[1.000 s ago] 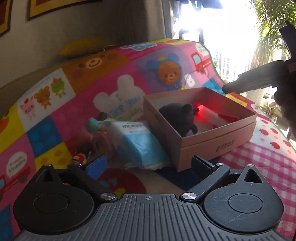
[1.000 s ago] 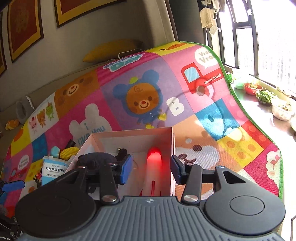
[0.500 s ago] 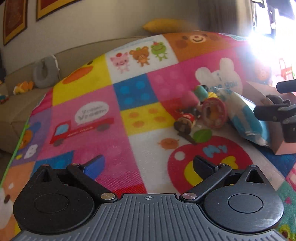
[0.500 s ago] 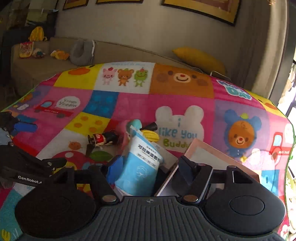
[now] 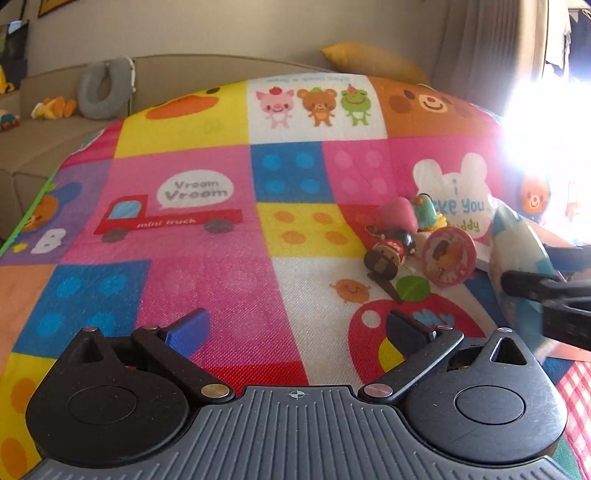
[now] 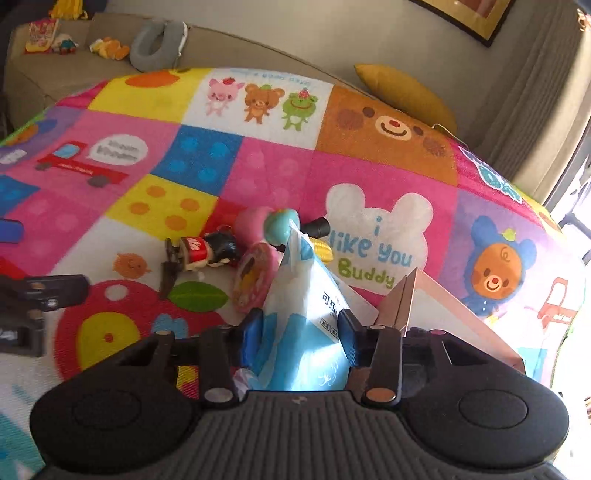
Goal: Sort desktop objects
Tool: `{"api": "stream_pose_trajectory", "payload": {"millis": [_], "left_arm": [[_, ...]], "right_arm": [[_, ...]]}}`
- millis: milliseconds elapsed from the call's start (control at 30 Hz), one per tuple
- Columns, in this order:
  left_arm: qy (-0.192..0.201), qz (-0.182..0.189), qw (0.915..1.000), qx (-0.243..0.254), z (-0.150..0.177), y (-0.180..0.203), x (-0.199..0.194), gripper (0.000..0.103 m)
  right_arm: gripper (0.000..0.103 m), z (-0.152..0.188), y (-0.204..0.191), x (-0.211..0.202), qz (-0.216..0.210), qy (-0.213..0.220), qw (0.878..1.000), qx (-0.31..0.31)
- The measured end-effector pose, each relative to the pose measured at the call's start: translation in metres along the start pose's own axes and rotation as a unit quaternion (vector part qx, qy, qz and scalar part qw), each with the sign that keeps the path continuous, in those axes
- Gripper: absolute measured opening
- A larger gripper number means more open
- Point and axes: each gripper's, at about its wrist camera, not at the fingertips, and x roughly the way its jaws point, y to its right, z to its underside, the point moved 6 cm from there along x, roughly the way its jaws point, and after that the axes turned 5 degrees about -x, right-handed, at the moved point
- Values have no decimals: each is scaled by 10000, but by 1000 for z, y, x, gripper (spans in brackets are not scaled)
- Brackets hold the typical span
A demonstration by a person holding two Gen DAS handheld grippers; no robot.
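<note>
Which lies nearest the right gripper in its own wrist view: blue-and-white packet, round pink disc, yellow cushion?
1. blue-and-white packet, between the closing jaws of the right gripper.
2. round pink disc, just left beyond.
3. yellow cushion, far back by the wall.

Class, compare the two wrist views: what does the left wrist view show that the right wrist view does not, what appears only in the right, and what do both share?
Only the left wrist view shows the left gripper with open, empty jaws. Only the right wrist view shows the cardboard box, the framed picture and the right gripper, its jaws closing around the blue-and-white packet. Both show the play mat, the round pink toy, the small figurine, the yellow cushion and the grey neck pillow.
</note>
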Motion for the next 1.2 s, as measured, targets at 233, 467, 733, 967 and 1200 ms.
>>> {"api": "stream_pose_trajectory", "payload": {"millis": [233, 467, 733, 967, 1200], "left_arm": [[92, 52, 9998, 152, 1, 5, -3, 103], [234, 55, 9963, 820, 5, 28, -9, 103], [224, 207, 9876, 1540, 16, 56, -15, 103], [97, 636, 9812, 1819, 21, 91, -10, 103], [134, 752, 9729, 2182, 10, 113, 4, 103]], "right_arm": [[43, 39, 13, -96, -775, 183, 9961, 388], [31, 107, 42, -135, 50, -64, 9995, 300], [57, 128, 75, -144, -483, 365, 9859, 1561], [59, 157, 161, -110, 576, 304, 9542, 2919], [35, 184, 185, -56, 392, -80, 9241, 3799]]}}
